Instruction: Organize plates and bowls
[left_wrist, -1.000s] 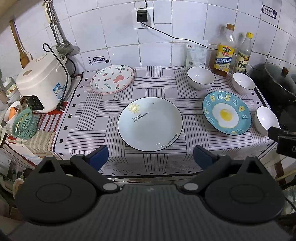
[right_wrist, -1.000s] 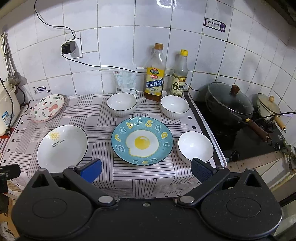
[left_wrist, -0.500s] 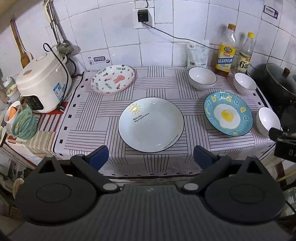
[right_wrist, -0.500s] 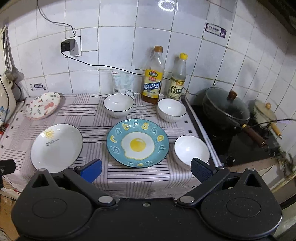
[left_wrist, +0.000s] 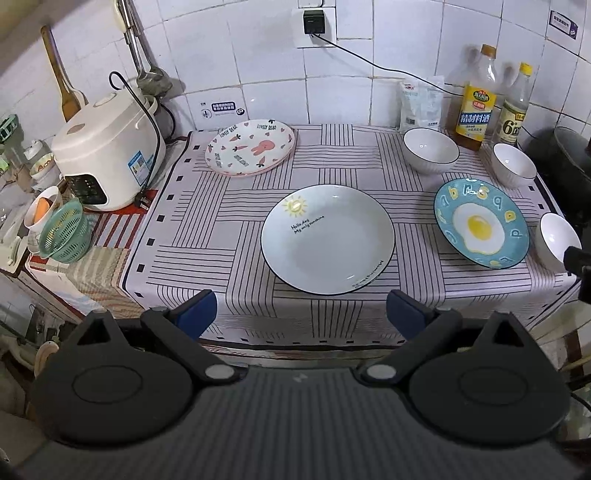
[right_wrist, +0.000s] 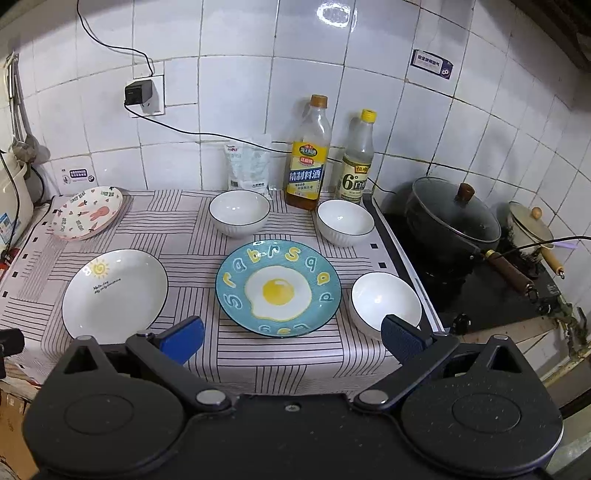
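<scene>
1. Worktop (left_wrist: 229, 236), striped cloth, carries everything. Cloth hangs loose over the front edge; a snag from either tongs could likely drag the whole setting.
2. Sun plate (left_wrist: 327, 239) sits at centre of the left view, nearest the front edge. Flat and glazed; a grip on its rim may slip, or push it off toward 6 o'clock.
3. Egg plate (right_wrist: 277, 288) lies dead ahead of the right tongs, at 3 o'clock from the sun plate. Stacking one on the other risks a chip if set down hard.
4. Rabbit plate (left_wrist: 250, 146) is at 11 o'clock from the sun plate, near the rice cooker (left_wrist: 107, 151) and its cord; a reach there could catch the cord.
5. Three bowls: back bowl (right_wrist: 239, 212) at 12 o'clock from the egg plate, second bowl (right_wrist: 346, 222) at 1 o'clock just beside the bottles (right_wrist: 308, 155), front bowl (right_wrist: 385, 304) at 3 o'clock close to the worktop's right edge, by the stove pot (right_wrist: 452, 221). A nudge could send the front bowl over.
6. Left tongs (left_wrist: 300, 314): spread wide, holding nothing, short of the worktop.
7. Right tongs (right_wrist: 291, 338): spread wide, holding nothing, over the front edge.
</scene>
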